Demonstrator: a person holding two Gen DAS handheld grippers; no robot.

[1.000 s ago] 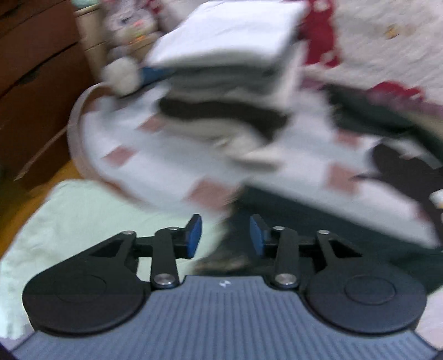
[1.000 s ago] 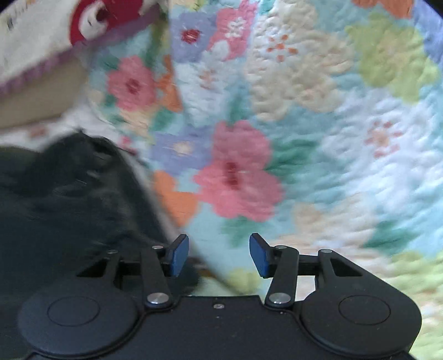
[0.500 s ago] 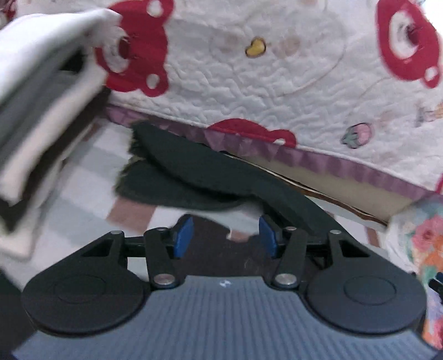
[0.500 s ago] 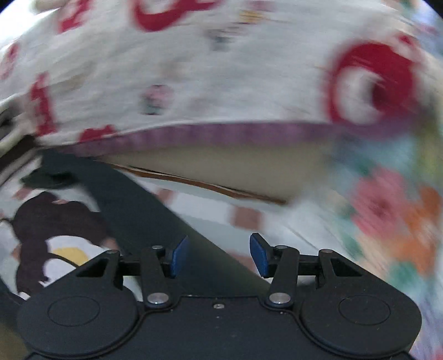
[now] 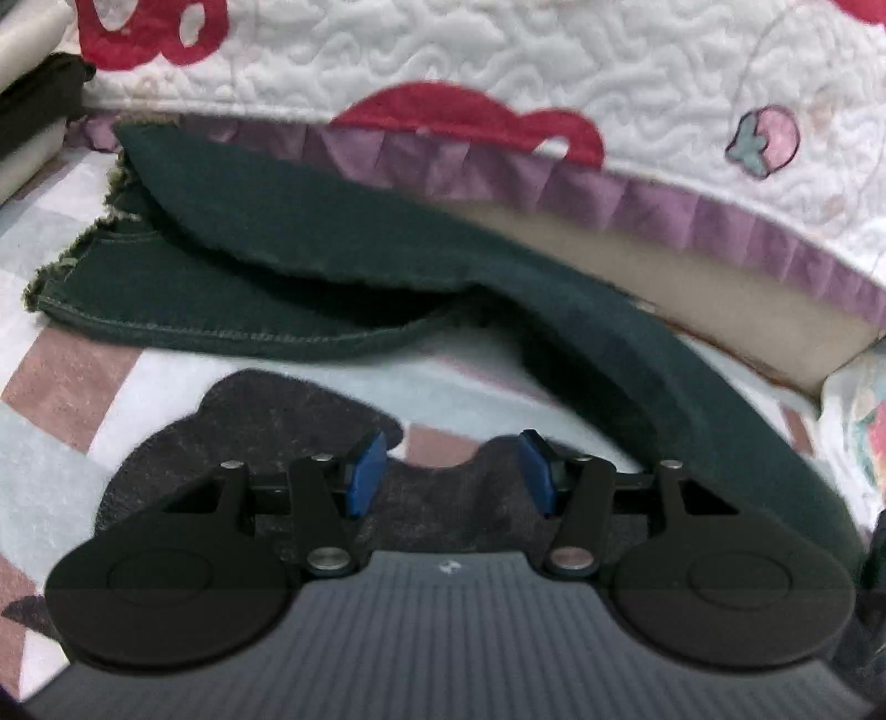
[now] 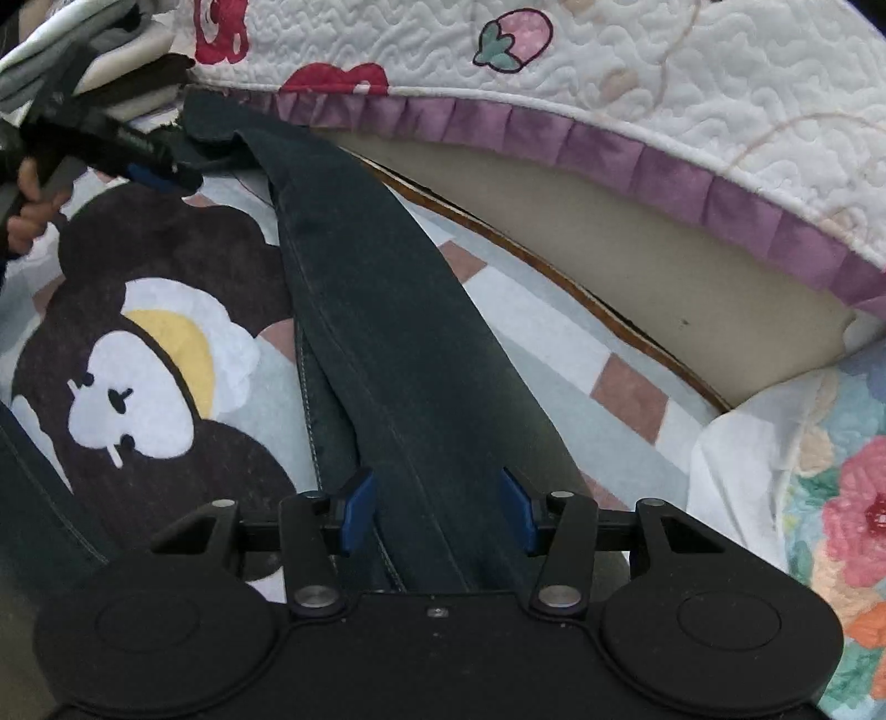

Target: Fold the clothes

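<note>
Jeans (image 6: 387, 310), dark denim, are laid lengthwise on a patterned floor mat (image 6: 554, 343) beside a quilt-draped bed edge (image 6: 664, 160), legs side by side, one partly overlapping the other, frayed hems at the far end (image 5: 83, 260). Over the last second both cameras were swung off other scenery: the left view was pointed at a stack of folded clothes (image 6: 83, 50) and has since been brought round to the hem end; the right view was filled by a floral quilt (image 6: 841, 498) and is now aimed down the leg. Judged from that, attention has been shifted from the stack to the jeans, so the next fold is likely meant for them, probably hem toward waist, though that is not settled. Left claw (image 5: 451, 471) is seen wide open, nothing between the blue pads, held above the mat's dark bear print, short of the hems; in the right view it is seen close to the hem end, contact not determinable. Right claw (image 6: 437, 509) is likewise spread wide, straddling the leg near its closer end, the denim running between the pads but not pinched.
</note>
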